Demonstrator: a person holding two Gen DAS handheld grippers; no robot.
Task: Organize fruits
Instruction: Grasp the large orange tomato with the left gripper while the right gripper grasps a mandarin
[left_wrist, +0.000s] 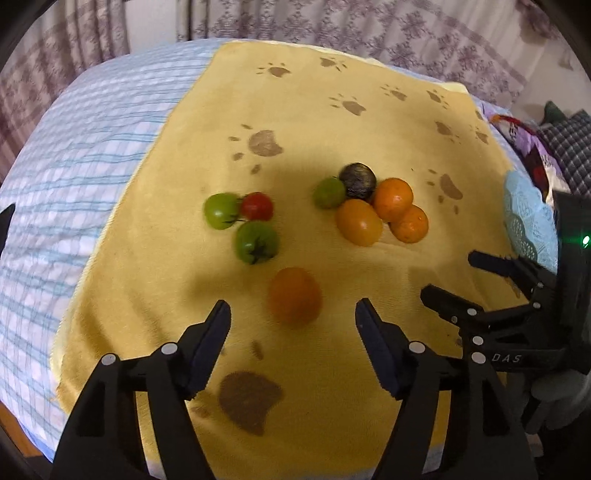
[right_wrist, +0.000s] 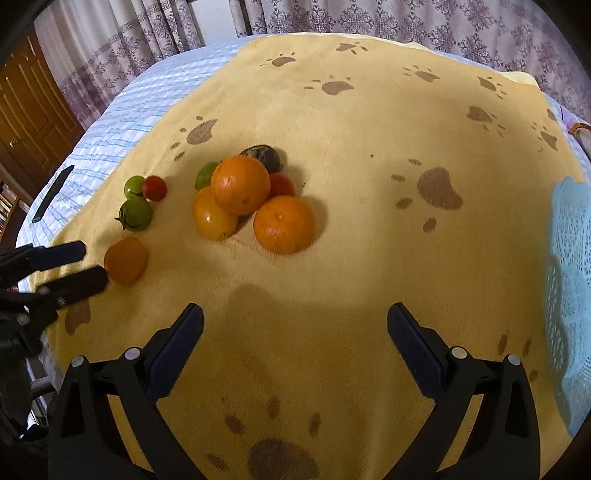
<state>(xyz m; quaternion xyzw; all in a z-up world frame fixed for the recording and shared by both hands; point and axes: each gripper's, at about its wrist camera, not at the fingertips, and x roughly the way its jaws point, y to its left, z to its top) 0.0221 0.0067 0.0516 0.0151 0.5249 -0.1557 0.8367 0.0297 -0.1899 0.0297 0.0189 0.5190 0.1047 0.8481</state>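
Fruits lie on a yellow paw-print blanket (left_wrist: 332, 118). A lone orange fruit (left_wrist: 294, 295) lies just ahead of my open, empty left gripper (left_wrist: 293, 321); it also shows in the right wrist view (right_wrist: 125, 260). Two green tomatoes (left_wrist: 256, 242) and a red one (left_wrist: 256, 206) sit at left. A cluster of oranges (right_wrist: 283, 224), a yellow-orange tomato (right_wrist: 214, 216), a green fruit (left_wrist: 328, 192), a red tomato (right_wrist: 282, 184) and a dark fruit (left_wrist: 357, 180) lies in the middle. My right gripper (right_wrist: 295, 325) is open and empty, short of the cluster.
A light-blue lace mat (right_wrist: 570, 280) lies at the blanket's right edge. A blue-checked bedsheet (left_wrist: 92, 147) lies left, with a dark flat object (right_wrist: 53, 194) on it. Patterned curtains (right_wrist: 406, 18) hang behind. A wooden door (right_wrist: 26, 103) stands far left.
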